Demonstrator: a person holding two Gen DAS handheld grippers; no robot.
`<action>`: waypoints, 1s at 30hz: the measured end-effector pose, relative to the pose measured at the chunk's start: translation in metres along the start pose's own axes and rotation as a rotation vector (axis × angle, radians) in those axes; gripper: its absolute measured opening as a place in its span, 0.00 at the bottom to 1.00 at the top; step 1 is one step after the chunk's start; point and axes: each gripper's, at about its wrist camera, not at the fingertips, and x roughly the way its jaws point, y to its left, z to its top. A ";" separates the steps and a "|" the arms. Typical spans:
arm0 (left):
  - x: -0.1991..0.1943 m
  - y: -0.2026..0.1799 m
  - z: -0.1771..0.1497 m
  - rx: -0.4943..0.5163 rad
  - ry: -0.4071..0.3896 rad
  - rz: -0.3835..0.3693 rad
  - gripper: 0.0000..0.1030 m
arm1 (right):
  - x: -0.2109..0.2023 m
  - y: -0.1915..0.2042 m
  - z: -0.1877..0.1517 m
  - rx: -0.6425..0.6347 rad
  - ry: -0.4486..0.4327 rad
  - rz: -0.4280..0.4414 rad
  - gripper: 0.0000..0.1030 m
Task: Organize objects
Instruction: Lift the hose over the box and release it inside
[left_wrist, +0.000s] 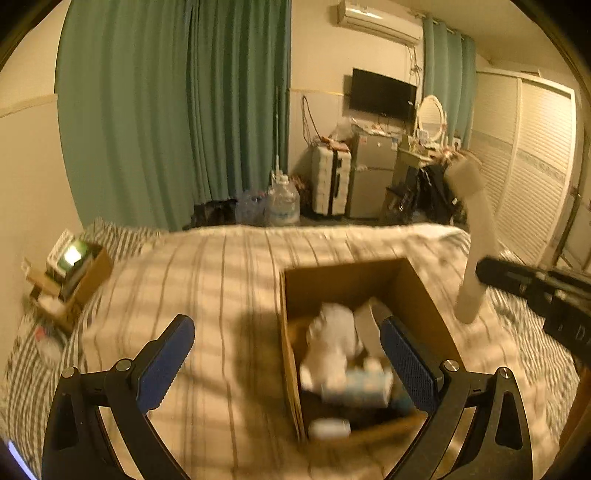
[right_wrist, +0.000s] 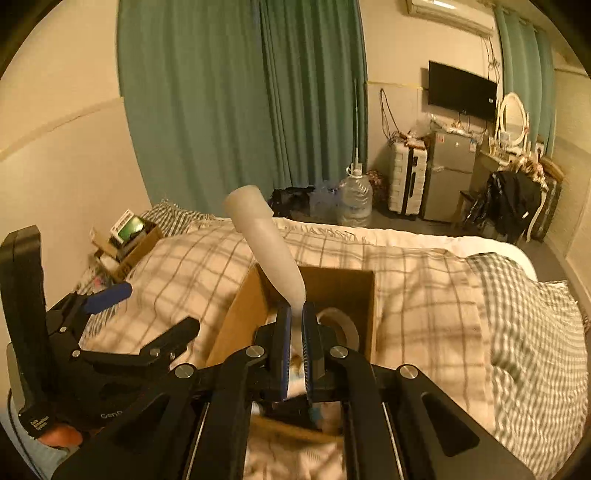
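Note:
An open cardboard box (left_wrist: 417, 288) sits on the checked blanket of the bed and holds several white items, among them a white bundle (left_wrist: 332, 343) and a roll of tape (right_wrist: 341, 325). My left gripper (left_wrist: 288, 365) is open and empty, low over the box's left wall. My right gripper (right_wrist: 294, 332) is shut on the narrow end of a white squeeze tube (right_wrist: 266, 240), held tilted above the box (right_wrist: 240, 314). The tube (left_wrist: 476, 236) and right gripper (left_wrist: 535, 288) also show at the right of the left wrist view.
A second cardboard box (left_wrist: 85, 273) with a green-labelled package stands at the bed's left edge by the wall. Beyond the bed are green curtains, a water jug (right_wrist: 354, 199), a suitcase, a small fridge and a cluttered dresser.

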 end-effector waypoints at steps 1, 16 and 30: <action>0.007 0.000 0.006 0.003 -0.006 0.003 1.00 | 0.010 -0.003 0.005 0.001 0.015 -0.002 0.05; 0.100 -0.009 -0.023 0.038 0.122 0.013 1.00 | 0.129 -0.038 -0.035 0.081 0.214 -0.005 0.21; -0.049 -0.005 0.029 0.031 -0.094 -0.002 1.00 | -0.055 -0.013 0.019 0.057 -0.118 -0.113 0.77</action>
